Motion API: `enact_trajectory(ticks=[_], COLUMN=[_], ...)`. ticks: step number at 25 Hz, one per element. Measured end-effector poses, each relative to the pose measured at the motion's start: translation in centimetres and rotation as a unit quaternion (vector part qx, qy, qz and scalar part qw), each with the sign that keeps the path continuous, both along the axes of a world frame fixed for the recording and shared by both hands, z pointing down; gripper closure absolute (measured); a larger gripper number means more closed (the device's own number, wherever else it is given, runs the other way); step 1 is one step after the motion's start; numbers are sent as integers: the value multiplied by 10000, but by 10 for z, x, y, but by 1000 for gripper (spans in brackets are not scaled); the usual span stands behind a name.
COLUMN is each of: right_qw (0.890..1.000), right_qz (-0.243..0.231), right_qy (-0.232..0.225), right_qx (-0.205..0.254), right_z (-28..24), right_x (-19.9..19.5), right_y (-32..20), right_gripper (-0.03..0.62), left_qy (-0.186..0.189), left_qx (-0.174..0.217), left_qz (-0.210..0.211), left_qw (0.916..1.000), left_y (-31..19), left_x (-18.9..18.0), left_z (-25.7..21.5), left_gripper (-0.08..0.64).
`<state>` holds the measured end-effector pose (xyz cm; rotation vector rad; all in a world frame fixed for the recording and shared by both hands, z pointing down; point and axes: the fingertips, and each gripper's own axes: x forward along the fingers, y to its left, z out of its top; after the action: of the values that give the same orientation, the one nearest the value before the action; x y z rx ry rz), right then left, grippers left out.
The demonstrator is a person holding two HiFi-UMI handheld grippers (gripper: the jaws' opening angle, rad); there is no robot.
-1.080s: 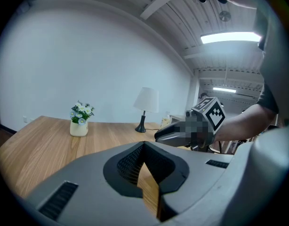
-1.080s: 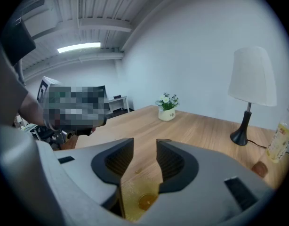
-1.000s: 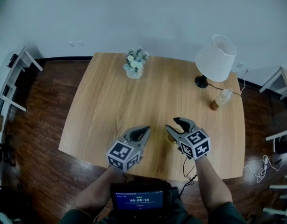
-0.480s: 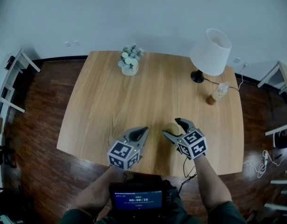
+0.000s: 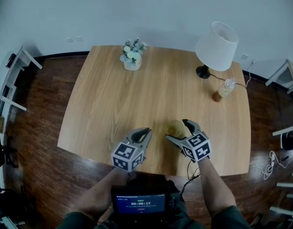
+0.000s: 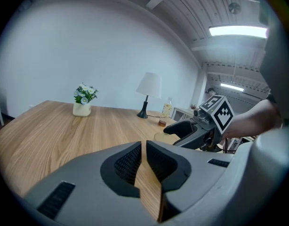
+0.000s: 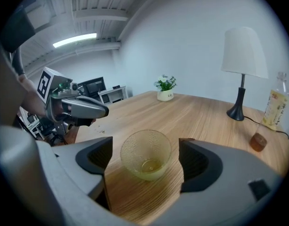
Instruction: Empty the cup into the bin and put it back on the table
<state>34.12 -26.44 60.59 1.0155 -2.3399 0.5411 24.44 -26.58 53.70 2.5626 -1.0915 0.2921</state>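
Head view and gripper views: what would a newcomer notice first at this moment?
A yellowish see-through cup stands upright near the front edge of the table, between the wide-open jaws of the right gripper, which have just been opening and do not touch it. The left gripper, jaws together, is to its left and holds nothing. At the far right corner stand a white lamp and a bottle.

A light wooden table (image 5: 118, 99) stands on a dark plank floor (image 5: 36, 142), its far edge near a plain white wall (image 5: 137, 8). At the table's far right corner is a table lamp (image 5: 216, 46) with a white shade. White-framed furniture (image 5: 32, 59) stands at the left. A fluorescent ceiling tube (image 6: 237, 31) glows overhead.
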Motion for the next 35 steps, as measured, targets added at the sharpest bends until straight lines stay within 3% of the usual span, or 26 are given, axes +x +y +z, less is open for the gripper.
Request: enact_trajectory(ticks=[6,9,20,25,29,35], right_qw=[10000,10000,9996,9986,9977,9967], right_qz=[-37,-28,-295,-442,-410,-377], right_qy=[-39,-36,-1,-42,-40,-160], right_qx=[-39,-40,50,303,538,702], right_z=[13,19,41,49,47,45], right_x=[-1,-3,-7,-13,-15,-17], right_y=[5,4,0,3,-5,-12], right_gripper=[143,141,141,141,143,143], left_qy=[-128,-148,-227,-263,-149,-74], left_qx=[-195,-345,-477,-437,-386,-323], left_qz=[-36,-83,-274,-287,-247,-193], left_qw=[9997,9993,9982,9983,9988,9993], left_y=[1,1,-6,-6,-8,-6], left_x=[3,2,-3,-4,-2,2], left_z=[20,31,50,56,58,61], left_gripper=[502,417,419,420,499,502])
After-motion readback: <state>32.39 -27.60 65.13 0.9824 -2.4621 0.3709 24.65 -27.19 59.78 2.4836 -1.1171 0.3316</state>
